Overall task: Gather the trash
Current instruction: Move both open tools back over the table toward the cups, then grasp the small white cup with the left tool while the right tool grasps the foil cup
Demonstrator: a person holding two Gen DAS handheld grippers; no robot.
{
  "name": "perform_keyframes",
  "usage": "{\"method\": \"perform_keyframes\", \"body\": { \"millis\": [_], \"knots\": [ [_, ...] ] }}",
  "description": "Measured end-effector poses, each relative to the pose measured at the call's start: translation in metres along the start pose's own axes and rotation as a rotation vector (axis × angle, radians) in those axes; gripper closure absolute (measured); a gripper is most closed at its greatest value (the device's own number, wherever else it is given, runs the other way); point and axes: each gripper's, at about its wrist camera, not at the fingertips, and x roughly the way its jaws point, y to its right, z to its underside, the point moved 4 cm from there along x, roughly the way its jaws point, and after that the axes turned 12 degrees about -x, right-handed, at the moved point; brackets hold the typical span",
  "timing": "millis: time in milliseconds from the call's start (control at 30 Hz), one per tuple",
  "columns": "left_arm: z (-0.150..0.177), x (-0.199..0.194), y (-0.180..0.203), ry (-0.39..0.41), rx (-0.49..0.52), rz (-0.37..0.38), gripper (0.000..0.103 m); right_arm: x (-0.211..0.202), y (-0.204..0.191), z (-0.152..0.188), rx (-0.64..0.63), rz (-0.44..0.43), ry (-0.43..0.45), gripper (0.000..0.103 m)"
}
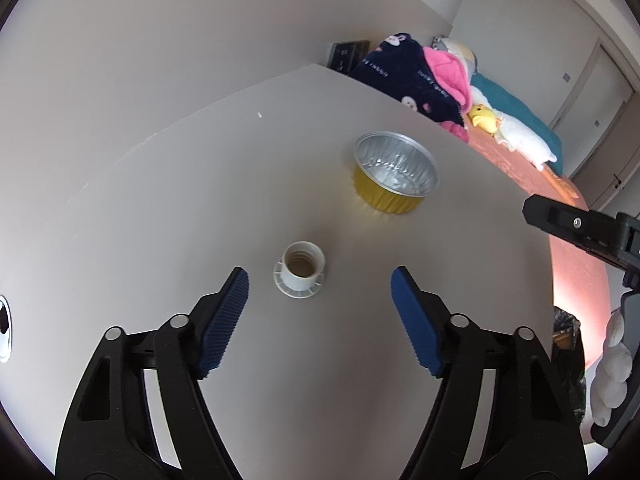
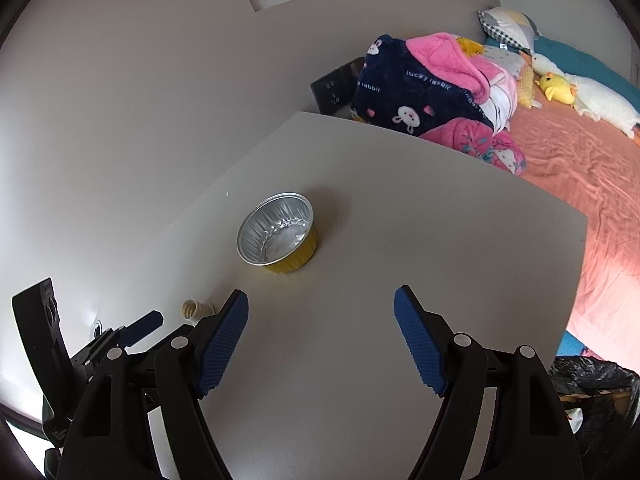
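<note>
A pink bed (image 2: 568, 168) is lying beyond the white table (image 2: 400, 208), with a navy and pink blanket (image 2: 420, 92) heaped at the table's far edge. A black bag (image 2: 588, 380) is sitting low beside the table's right side. Both grippers are hovering over the tabletop with jaws released and nothing between the pads. The right gripper (image 2: 320, 320) is pointing at bare table, just short of the foil cup (image 2: 276, 232). The left gripper (image 1: 320, 300) is aiming at the cap (image 1: 300, 276), which is standing upright just ahead of its fingertips, near the foil cup.
</note>
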Motion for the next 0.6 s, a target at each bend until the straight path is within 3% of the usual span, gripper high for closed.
{"method": "perform_keyframes", "body": {
  "millis": [100,367,600],
  "knots": [
    [-0.001,0.006,-0.006,-0.012,-0.018,-0.011,0.046,0.01,-0.002,-0.003,0.003,-0.011,-0.004,0.034],
    [-0.002,0.014,-0.013,-0.016,-0.02,-0.017,0.047,0.037,-0.011,-0.014,0.006,-0.022,-0.022,0.037],
    [-0.003,0.02,-0.016,-0.024,-0.016,-0.031,0.056,0.068,-0.013,-0.023,0.027,0.009,-0.044,0.044]
  ]
}}
